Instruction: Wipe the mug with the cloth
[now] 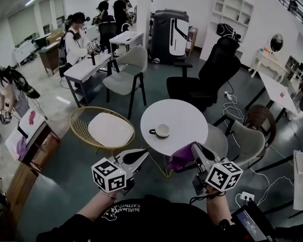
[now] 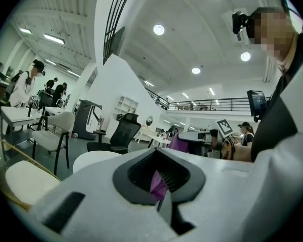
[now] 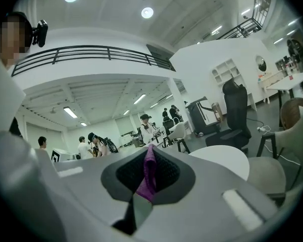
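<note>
Purple cloth (image 1: 178, 159): soft, matt, creased fabric. Left gripper (image 1: 145, 154) and right gripper (image 1: 196, 147): smooth matt white plastic shells, with black ribbed pads that look rubbery. Mug (image 1: 161, 130): glossy white, ceramic-looking, with a dark handle. Round table (image 1: 177, 112): smooth white top with a faint sheen. Wire chair (image 1: 77, 121): thin gold-coloured metal, carrying a matt cream fabric cushion (image 1: 110, 129)
</note>
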A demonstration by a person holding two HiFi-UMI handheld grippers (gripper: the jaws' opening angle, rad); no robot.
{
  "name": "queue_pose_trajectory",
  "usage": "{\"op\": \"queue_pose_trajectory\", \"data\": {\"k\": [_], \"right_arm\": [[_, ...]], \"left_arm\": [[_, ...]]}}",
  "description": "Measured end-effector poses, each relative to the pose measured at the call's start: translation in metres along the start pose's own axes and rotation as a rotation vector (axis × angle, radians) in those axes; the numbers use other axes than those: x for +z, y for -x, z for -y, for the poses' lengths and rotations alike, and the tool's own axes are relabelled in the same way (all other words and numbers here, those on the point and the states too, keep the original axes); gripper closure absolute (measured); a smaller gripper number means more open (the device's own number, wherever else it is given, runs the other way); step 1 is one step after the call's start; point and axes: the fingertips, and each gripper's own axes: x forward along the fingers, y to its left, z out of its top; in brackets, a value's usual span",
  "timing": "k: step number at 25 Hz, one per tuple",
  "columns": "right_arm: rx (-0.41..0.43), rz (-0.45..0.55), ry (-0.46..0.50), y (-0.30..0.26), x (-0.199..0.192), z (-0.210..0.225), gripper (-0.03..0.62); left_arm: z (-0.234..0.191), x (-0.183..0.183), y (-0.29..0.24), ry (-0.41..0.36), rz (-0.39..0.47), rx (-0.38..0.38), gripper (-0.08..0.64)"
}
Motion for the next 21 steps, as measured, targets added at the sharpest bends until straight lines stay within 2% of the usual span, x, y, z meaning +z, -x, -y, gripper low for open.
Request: {"op": "queue_pose_trajectory", "data": {"k": [3, 10, 14, 21], "right_arm": [[-0.019, -0.002, 0.022, 0.006, -0.008, -0.021, 0.571], [-0.050, -0.006, 0.001, 0.019, -0.045, -0.049, 0.571], [-0.059, -0.002, 0.006, 0.024, -0.050, -0.073, 0.571], [-0.074, -0.009, 0.036, 0.021, -0.042, -0.047, 0.571]], "left_arm": [[0.009, -0.004, 0.017, 0.004, -0.003, -0.021, 0.560], [0.017, -0.024, 0.057, 0.011, -0.005, -0.031, 0.560], [0.023, -0.020, 0.081, 0.009, 0.001, -0.039, 0.560], [0.019, -0.020, 0.049, 0.008, 0.002, -0.056, 0.560]]}}
